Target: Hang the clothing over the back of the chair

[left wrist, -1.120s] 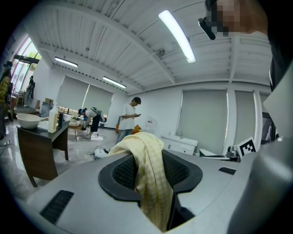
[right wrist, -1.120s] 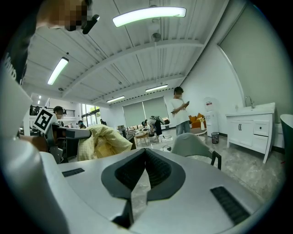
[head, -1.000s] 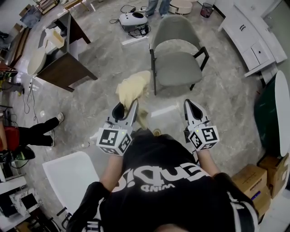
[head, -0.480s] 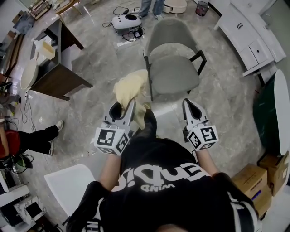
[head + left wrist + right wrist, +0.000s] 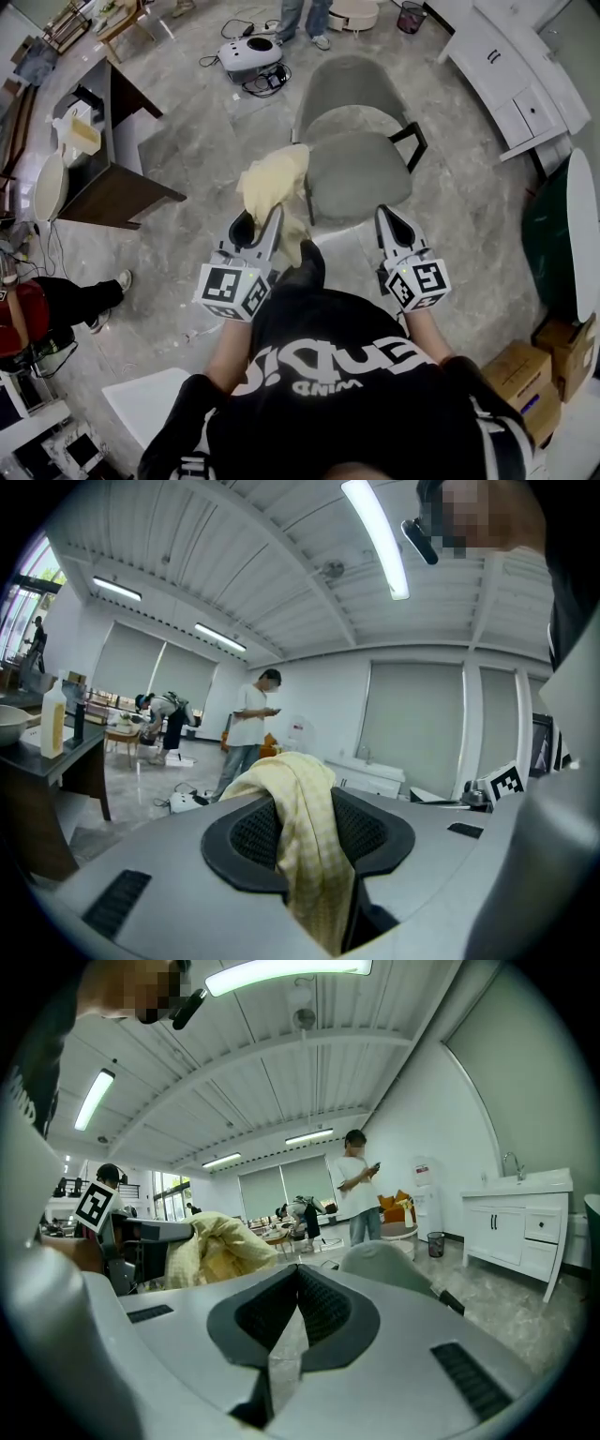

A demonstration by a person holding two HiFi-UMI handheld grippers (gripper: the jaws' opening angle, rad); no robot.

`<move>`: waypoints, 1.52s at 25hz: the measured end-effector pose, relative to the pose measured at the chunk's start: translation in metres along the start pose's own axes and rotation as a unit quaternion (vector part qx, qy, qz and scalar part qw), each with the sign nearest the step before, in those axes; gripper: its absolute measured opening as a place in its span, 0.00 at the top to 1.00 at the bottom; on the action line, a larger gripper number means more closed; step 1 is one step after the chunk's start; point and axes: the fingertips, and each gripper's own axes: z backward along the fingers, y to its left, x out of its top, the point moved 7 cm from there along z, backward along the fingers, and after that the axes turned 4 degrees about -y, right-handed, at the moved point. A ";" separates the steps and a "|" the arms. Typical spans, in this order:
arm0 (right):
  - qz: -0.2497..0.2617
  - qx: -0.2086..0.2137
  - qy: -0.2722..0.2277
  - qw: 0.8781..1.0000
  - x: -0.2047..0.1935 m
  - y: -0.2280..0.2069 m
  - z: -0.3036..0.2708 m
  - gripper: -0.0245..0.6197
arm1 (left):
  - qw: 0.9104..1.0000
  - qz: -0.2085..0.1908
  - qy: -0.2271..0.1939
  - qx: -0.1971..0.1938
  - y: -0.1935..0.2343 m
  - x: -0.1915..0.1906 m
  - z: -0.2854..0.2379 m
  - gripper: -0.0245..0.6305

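A pale yellow checked garment (image 5: 274, 183) hangs bunched from my left gripper (image 5: 258, 217), just left of the chair's front corner. In the left gripper view the cloth (image 5: 302, 827) runs down between the dark pads, and the left gripper (image 5: 305, 803) is shut on it. The grey padded chair (image 5: 353, 164) with black legs faces me, its curved back (image 5: 342, 73) on the far side. My right gripper (image 5: 391, 217) hovers before the seat's right front corner. Its pads (image 5: 323, 1307) meet with nothing between them. The right gripper view shows the chair (image 5: 380, 1262) ahead and the garment (image 5: 220, 1246) at left.
A dark desk (image 5: 112, 183) stands at the left. A white floor device with cables (image 5: 248, 54) lies beyond the chair, near a standing person (image 5: 300, 14). White cabinets (image 5: 511, 80) line the right wall. Cardboard boxes (image 5: 539, 375) sit at lower right, and a seated person's leg (image 5: 80, 300) at left.
Both grippers have travelled forward towards the chair, which now lies closer beneath them. The garment stays gripped by the left gripper.
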 end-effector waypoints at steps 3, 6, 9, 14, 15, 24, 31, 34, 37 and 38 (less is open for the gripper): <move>-0.002 -0.006 -0.001 1.000 0.008 -0.009 -0.026 0.94 | 1.000 -0.001 -0.001 -0.009 0.016 0.011 -0.027 0.72; -0.004 -0.011 -0.004 1.000 0.019 -0.015 -0.051 0.94 | 1.000 -0.004 0.001 -0.020 0.031 0.022 -0.051 0.72; -0.003 -0.014 -0.009 1.000 0.029 -0.019 -0.076 0.94 | 0.999 -0.007 0.002 -0.031 0.044 0.033 -0.073 0.72; -0.004 -0.033 -0.017 0.999 0.042 -0.032 -0.107 0.94 | 0.999 -0.008 0.004 -0.051 0.063 0.044 -0.107 0.72; -0.004 -0.037 -0.018 0.999 0.044 -0.035 -0.111 0.94 | 0.998 -0.009 0.004 -0.056 0.066 0.046 -0.114 0.72; -0.004 -0.061 -0.023 0.998 0.056 -0.065 -0.135 0.94 | 0.997 -0.009 0.010 -0.075 0.078 0.052 -0.167 0.72; -0.006 -0.053 -0.019 0.998 0.061 -0.098 -0.155 0.94 | 0.997 -0.007 0.008 -0.072 0.072 0.059 -0.206 0.72; -0.002 -0.046 -0.020 0.999 0.067 -0.117 -0.163 0.94 | 0.998 -0.007 0.003 -0.070 0.066 0.061 -0.226 0.72; 0.001 -0.043 -0.022 0.999 0.073 -0.134 -0.172 0.94 | 0.998 -0.006 -0.003 -0.070 0.062 0.066 -0.247 0.72; 0.002 -0.041 -0.021 0.999 0.075 -0.138 -0.174 0.94 | 0.997 -0.006 -0.004 -0.072 0.062 0.068 -0.254 0.72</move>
